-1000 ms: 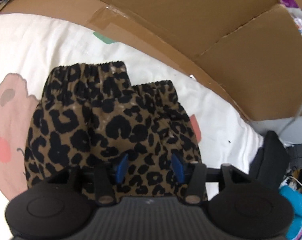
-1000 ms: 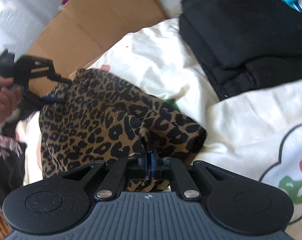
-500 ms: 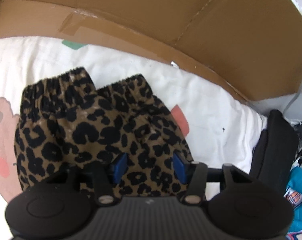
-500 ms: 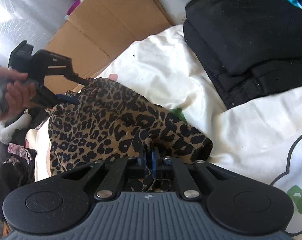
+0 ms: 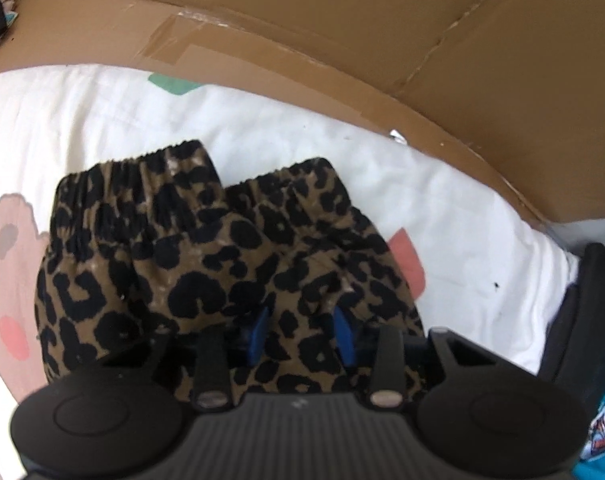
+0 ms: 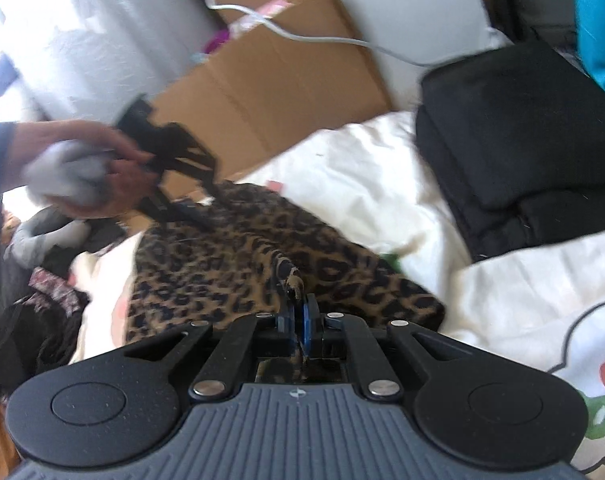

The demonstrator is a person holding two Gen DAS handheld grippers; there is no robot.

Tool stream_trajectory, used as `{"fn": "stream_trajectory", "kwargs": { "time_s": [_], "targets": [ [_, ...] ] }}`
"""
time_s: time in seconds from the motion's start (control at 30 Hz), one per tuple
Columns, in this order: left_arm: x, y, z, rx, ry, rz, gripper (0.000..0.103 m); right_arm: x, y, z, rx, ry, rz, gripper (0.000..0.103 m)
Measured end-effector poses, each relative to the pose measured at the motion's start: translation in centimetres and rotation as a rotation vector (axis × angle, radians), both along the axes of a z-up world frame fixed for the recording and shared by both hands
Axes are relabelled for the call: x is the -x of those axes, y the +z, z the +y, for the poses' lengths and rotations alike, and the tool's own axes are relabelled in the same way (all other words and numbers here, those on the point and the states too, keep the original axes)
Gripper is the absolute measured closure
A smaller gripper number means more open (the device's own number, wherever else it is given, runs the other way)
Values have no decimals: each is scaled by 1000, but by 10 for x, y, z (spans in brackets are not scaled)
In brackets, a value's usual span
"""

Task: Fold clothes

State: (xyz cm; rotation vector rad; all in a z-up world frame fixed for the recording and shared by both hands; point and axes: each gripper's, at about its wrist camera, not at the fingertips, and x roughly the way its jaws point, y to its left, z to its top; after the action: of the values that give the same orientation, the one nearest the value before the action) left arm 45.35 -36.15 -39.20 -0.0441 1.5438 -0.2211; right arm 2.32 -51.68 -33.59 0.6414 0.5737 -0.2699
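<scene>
- Leopard shorts (image 5: 206, 264) lie folded on the white bedsheet (image 5: 82, 120), beside cardboard (image 5: 342, 40).
- We see our left gripper (image 5: 300, 334) with jaws apart, holding nothing, over the shorts.
- Our right gripper (image 6: 298, 320) pinches a fold of the shorts, jaws closed.

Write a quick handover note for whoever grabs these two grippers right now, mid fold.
Right gripper: shut on a pinch of the leopard-print garment.
Left gripper: open, fingers apart over the garment's near edge, gripping nothing.
Garment lies bunched on the white printed sheet, both elastic hems side by side, beside the cardboard.
Black folded clothes sit apart on the sheet.
Done: partly folded. Left: probably finish and flatten the fold.
</scene>
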Motion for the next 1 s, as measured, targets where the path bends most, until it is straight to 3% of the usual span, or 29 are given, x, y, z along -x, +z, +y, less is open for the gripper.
{"fn": "stream_trajectory", "kwargs": {
  "time_s": [0.13,0.3,0.33,0.47,0.7,1.0],
  "targets": [
    [4,-9,-6,-19,-11,-7,58,-1,14,19,54,72,-41,102],
    [8,-14,-5,-64,-5,-29,78,0,22,25,32,82,-68,102],
    [8,-13,-3,-66,5,-27,87,0,22,25,39,81,-64,102],
    [11,-1,8,-30,8,-26,99,2,12,13,14,17,-32,102],
    [20,32,16,13,-19,-69,101,8,-3,-5,-44,-69,0,102],
    [21,46,25,110,0,-102,102,9,-8,-11,-91,-108,-4,102]
  ]
}}
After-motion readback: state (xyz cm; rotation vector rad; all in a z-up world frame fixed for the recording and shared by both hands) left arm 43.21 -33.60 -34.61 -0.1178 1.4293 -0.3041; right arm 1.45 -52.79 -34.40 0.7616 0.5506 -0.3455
